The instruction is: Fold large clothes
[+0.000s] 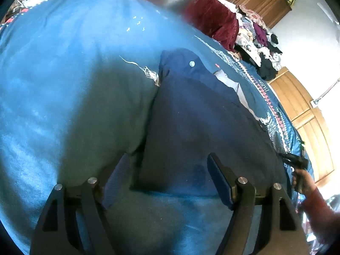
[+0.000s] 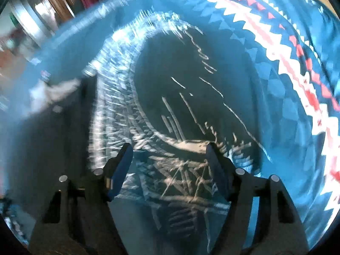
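Navy jeans (image 1: 197, 114) lie flat on the blue bedspread (image 1: 63, 85), waistband and button toward the far end, near hem just ahead of your left gripper (image 1: 170, 180). Its jaws stand wide and hold nothing; they straddle the near left corner of the denim. Right gripper (image 2: 170, 165) is also wide open and empty, over the printed bedspread (image 2: 276, 85), with the jeans (image 2: 53, 138) only at the left of its view. That view is smeared, so judging your aim from it is unsafe. Main risk: if you close on the corner now, you could pinch the bedspread along with the denim, since both are soft and close in colour, and the lift would drag the cover. Second risk: gripping one corner alone would skew the fold. A red blanket (image 1: 214, 19) and a clothes pile (image 1: 259, 42) sit well beyond the waistband, so they are not in the way. Nothing lies on the jeans.
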{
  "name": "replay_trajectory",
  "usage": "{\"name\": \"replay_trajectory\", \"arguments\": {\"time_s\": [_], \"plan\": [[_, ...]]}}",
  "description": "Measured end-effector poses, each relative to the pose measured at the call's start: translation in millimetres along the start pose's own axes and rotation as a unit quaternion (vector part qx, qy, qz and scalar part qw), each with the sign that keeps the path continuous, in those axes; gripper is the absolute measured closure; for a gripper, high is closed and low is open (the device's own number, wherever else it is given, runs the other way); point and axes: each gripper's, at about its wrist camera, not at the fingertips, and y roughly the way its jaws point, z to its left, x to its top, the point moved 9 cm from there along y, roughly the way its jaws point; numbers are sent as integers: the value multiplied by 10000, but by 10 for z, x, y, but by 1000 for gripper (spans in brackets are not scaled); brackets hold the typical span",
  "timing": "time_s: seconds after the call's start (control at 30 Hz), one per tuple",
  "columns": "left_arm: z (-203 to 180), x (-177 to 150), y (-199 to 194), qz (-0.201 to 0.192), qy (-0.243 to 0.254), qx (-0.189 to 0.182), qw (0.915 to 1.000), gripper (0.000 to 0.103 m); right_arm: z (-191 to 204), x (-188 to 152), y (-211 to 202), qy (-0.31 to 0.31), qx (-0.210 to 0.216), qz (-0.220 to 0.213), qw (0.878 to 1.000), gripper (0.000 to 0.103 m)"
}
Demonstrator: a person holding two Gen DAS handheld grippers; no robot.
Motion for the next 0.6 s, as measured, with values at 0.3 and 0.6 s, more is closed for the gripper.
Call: {"name": "replay_trajectory", "arguments": {"time_s": [0.3,0.6], "plan": [[-182,-123,-85,72,-155,131,9998,23,834,-798,-18,-797,1427,270,9862,34],[-351,-379,-250,274,-145,44,9995,23,563,-1190,-358,-1105,1101,-353,9871,35]]}}
